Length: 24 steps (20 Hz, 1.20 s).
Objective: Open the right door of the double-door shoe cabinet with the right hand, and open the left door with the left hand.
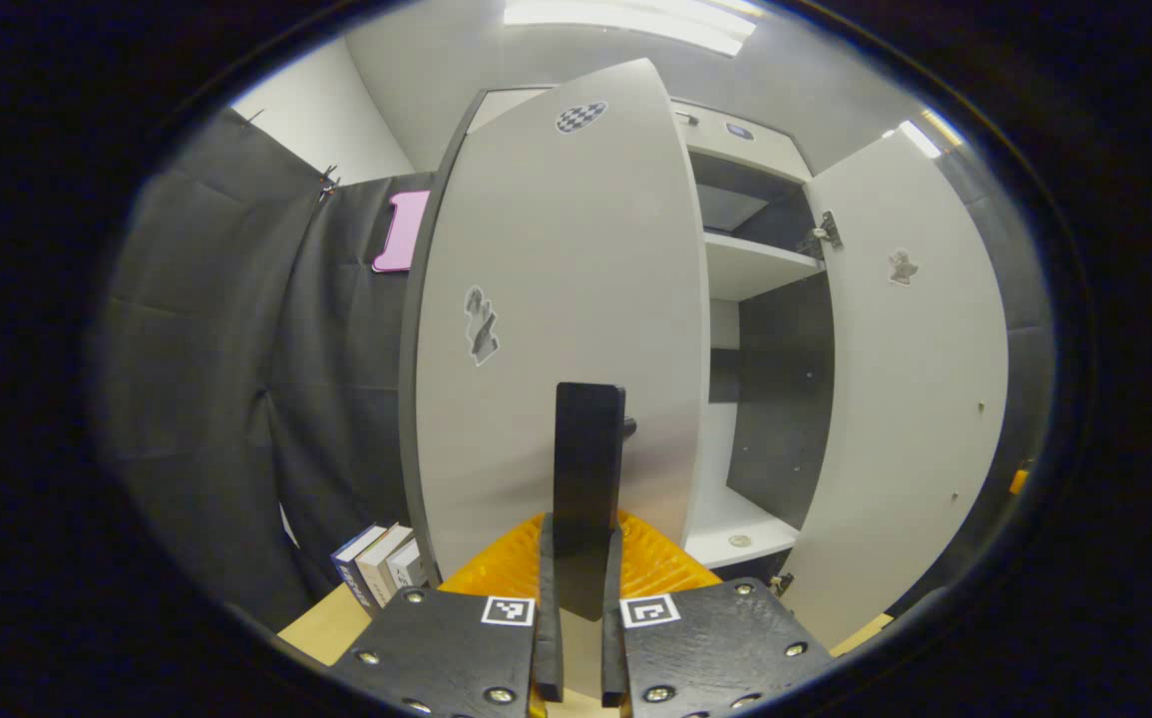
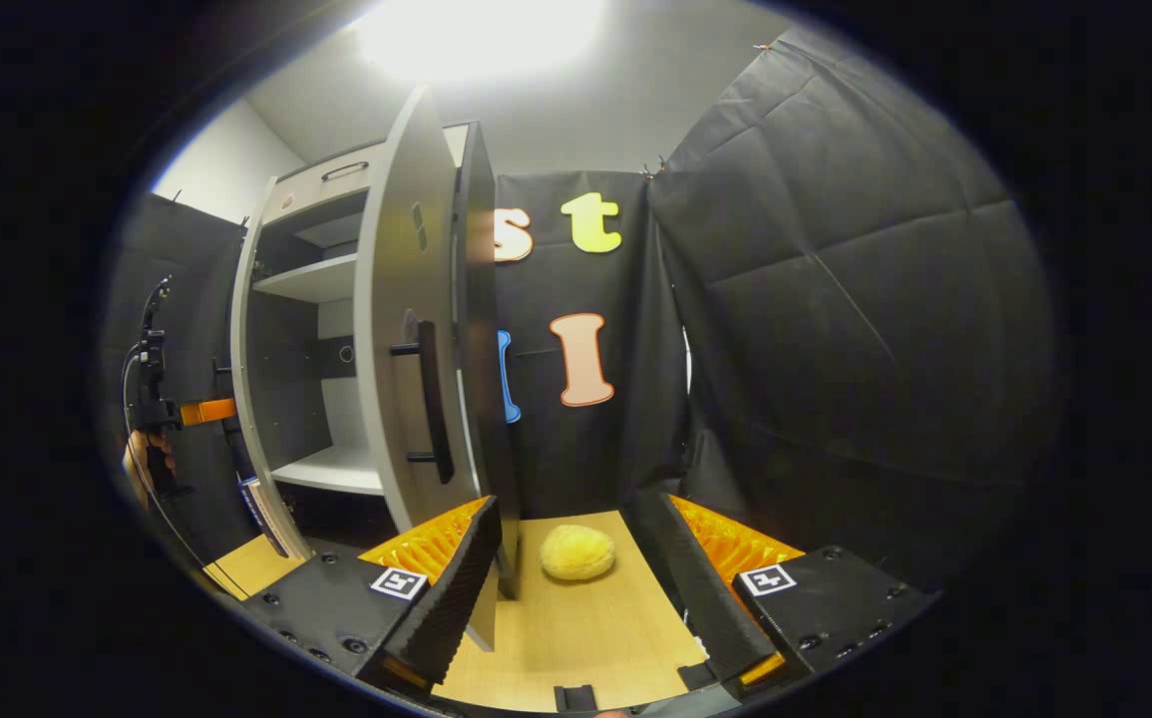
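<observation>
The grey shoe cabinet (image 1: 735,269) stands with both doors swung out. Its left door (image 1: 556,299) is part-way open, and the door's upright black handle (image 1: 589,439) sits between the fingers of my left gripper (image 1: 580,529), which is shut on it. The right door (image 1: 910,399) stands wide open beyond. In the right gripper view that right door (image 2: 401,299) shows nearly edge-on with its black handle (image 2: 431,399). My right gripper (image 2: 576,504) is open, holds nothing, and sits just right of the door. The left gripper (image 2: 152,389) and a hand show far left.
Bare white shelves (image 1: 755,264) show inside the cabinet. Several books (image 1: 376,563) stand left of the cabinet on the wooden table (image 2: 576,628). A yellow sponge-like lump (image 2: 576,551) lies on the table between my right fingers. Black cloth walls close in on both sides.
</observation>
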Available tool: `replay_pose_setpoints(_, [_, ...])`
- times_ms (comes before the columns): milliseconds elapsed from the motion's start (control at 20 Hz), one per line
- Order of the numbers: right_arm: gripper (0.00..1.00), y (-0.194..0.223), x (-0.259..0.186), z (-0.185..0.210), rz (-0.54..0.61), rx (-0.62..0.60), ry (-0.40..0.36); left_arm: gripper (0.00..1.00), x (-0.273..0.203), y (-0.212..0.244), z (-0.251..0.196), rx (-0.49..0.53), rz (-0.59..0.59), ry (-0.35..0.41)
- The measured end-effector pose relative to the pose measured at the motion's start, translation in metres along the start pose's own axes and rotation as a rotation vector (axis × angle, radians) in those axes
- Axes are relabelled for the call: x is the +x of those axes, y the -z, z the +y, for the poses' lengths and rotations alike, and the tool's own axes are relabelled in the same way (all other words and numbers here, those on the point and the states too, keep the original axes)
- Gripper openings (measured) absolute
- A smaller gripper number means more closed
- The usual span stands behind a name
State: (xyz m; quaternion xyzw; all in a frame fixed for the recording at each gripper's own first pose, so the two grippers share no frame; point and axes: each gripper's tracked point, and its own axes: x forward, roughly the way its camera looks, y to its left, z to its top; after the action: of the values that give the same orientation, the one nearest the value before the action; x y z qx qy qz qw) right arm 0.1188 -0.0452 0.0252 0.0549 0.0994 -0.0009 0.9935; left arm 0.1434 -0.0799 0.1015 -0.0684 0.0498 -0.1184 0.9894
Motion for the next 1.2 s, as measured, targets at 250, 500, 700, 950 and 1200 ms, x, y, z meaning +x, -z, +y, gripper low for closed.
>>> replay_pose_setpoints(250, [0.98, 0.006, -0.011, 0.033, 0.013, -0.025, 0.004, 0.15, -0.029, -0.002, 0.029, 0.008, -0.007, 0.021])
replay_pose_setpoints(500, [0.98, 0.006, -0.017, 0.059, 0.017, -0.012, 0.007, 0.17, -0.047, -0.001, 0.057, 0.025, -0.013, 0.042])
replay_pose_setpoints(700, [0.98, 0.007, -0.02, 0.082, 0.017, -0.021, 0.002, 0.16, -0.054, 0.011, 0.069, 0.044, 0.013, 0.078])
replay_pose_setpoints(950, [0.98, 0.01, -0.022, 0.109, 0.022, -0.036, -0.01, 0.16, -0.061, 0.008, 0.092, 0.031, 0.003, 0.086])
replay_pose_setpoints(1200, [0.98, 0.011, -0.013, 0.131, 0.034, -0.044, -0.019, 0.15, -0.065, 0.017, 0.135, 0.072, 0.018, 0.037])
